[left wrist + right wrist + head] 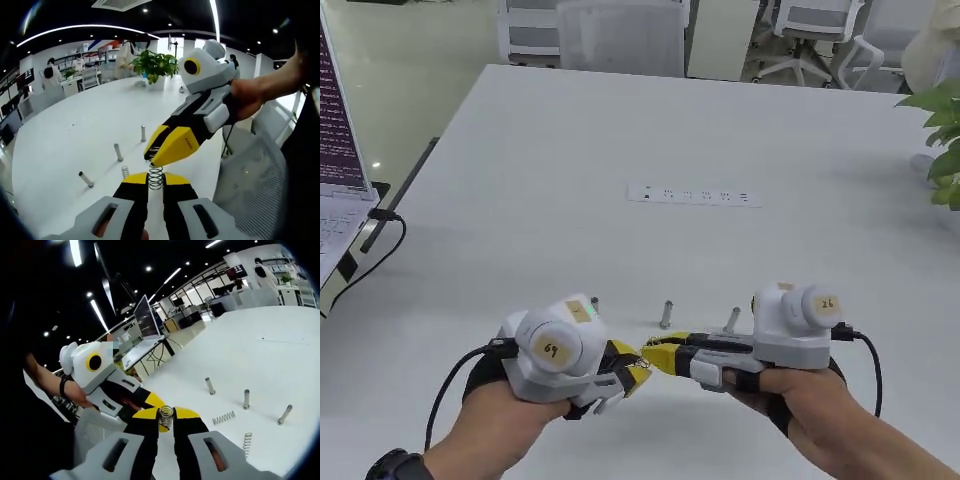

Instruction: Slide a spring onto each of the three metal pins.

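Note:
One small steel spring (pixel 156 177) is gripped at both ends, low over the white table (pixel 620 150). My left gripper (pixel 156 175) is shut on its near end. My right gripper (pixel 161 154) comes in from the right and pinches its far end. In the right gripper view the same spring (pixel 166 415) appears end-on between my right gripper's (pixel 166 418) yellow tips, with the left gripper (pixel 152 402) meeting it. In the head view both grippers (pixel 638 366) (pixel 651 353) touch tip to tip. Three bare metal pins (pixel 595 303) (pixel 666 314) (pixel 732 320) stand behind them. Two loose springs (pixel 223 417) (pixel 247 444) lie near the pins.
A white power strip (pixel 693 195) lies mid-table beyond the pins. A laptop (pixel 335 190) and its black cable (pixel 382 238) sit at the left edge. A green plant (pixel 940 140) is at the right edge. Office chairs (pixel 620 35) line the far side.

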Action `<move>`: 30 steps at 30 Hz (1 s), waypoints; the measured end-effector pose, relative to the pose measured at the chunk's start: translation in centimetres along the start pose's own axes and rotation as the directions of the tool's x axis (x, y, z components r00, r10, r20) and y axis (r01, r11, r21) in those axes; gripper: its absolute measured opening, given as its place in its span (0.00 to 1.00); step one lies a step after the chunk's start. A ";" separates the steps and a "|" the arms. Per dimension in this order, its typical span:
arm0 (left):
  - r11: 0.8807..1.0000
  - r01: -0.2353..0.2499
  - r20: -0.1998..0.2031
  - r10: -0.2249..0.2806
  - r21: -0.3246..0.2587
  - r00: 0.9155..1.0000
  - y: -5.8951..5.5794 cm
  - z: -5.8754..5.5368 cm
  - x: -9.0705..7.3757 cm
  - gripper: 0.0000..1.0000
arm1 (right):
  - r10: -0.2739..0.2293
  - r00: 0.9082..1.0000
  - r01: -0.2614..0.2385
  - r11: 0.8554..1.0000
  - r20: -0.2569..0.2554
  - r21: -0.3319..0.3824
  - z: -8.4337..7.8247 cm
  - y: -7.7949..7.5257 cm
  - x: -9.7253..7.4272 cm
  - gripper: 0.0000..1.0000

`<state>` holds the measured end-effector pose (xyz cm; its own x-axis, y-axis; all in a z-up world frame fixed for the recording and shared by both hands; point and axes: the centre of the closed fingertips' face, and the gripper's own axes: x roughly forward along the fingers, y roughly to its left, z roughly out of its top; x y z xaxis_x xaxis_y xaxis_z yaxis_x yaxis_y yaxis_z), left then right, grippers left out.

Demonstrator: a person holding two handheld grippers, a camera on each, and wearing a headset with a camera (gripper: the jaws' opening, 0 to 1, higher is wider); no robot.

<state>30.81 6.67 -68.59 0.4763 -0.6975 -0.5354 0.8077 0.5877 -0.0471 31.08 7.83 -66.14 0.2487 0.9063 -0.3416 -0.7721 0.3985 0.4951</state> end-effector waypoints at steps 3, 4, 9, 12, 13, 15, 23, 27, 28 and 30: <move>1.000 -0.002 0.010 0.002 0.001 1.000 0.2 0.3 0.1 0.03 | 0.001 1.000 -0.001 1.000 0.001 -0.015 0.4 0.0 -0.2 0.08; 1.000 -0.004 0.011 0.004 0.003 1.000 0.2 0.3 0.2 0.03 | 0.004 1.000 -0.004 1.000 0.006 -0.013 0.6 0.1 -0.2 0.08; 1.000 0.002 0.034 -0.002 0.002 0.999 0.2 0.9 0.3 0.03 | -0.002 1.000 0.001 0.998 -0.017 -0.062 0.7 0.2 -0.3 0.08; 1.000 0.007 0.039 -0.007 0.001 0.999 0.0 1.0 0.3 0.03 | -0.007 1.000 0.005 0.997 -0.027 -0.076 0.7 0.1 -0.4 0.08; 1.000 0.011 0.044 -0.011 0.001 0.999 0.0 1.1 0.4 0.03 | -0.007 1.000 0.005 0.997 -0.027 -0.080 0.7 0.1 -0.5 0.08; 1.000 0.014 0.050 -0.015 0.014 0.999 -0.1 1.2 0.3 0.02 | -0.007 0.999 0.004 0.996 -0.033 -0.092 0.8 0.2 -0.7 0.08; 0.999 0.037 0.085 -0.039 0.032 0.996 -0.6 2.1 0.6 0.02 | -0.006 0.994 -0.016 0.981 -0.112 -0.192 1.1 0.3 -1.4 0.09; 0.998 0.057 0.103 -0.060 0.038 0.993 -1.0 2.6 0.7 0.02 | -0.009 0.984 -0.041 0.961 -0.179 -0.273 1.2 0.4 -2.0 0.09; 0.997 0.062 0.104 -0.066 0.042 0.992 -1.1 2.7 0.7 0.02 | -0.008 0.981 -0.048 0.957 -0.193 -0.284 1.2 0.5 -2.1 0.10; 0.996 0.071 0.110 -0.077 0.052 0.991 -1.4 3.0 0.7 0.02 | -0.004 0.975 -0.067 0.950 -0.224 -0.306 1.3 0.6 -2.3 0.10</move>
<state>31.08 4.11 -66.39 0.4481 -0.7812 -0.4346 0.8567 0.5142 -0.0410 30.78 6.16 -64.05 0.1144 0.8505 -0.5134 -0.9287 0.2751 0.2487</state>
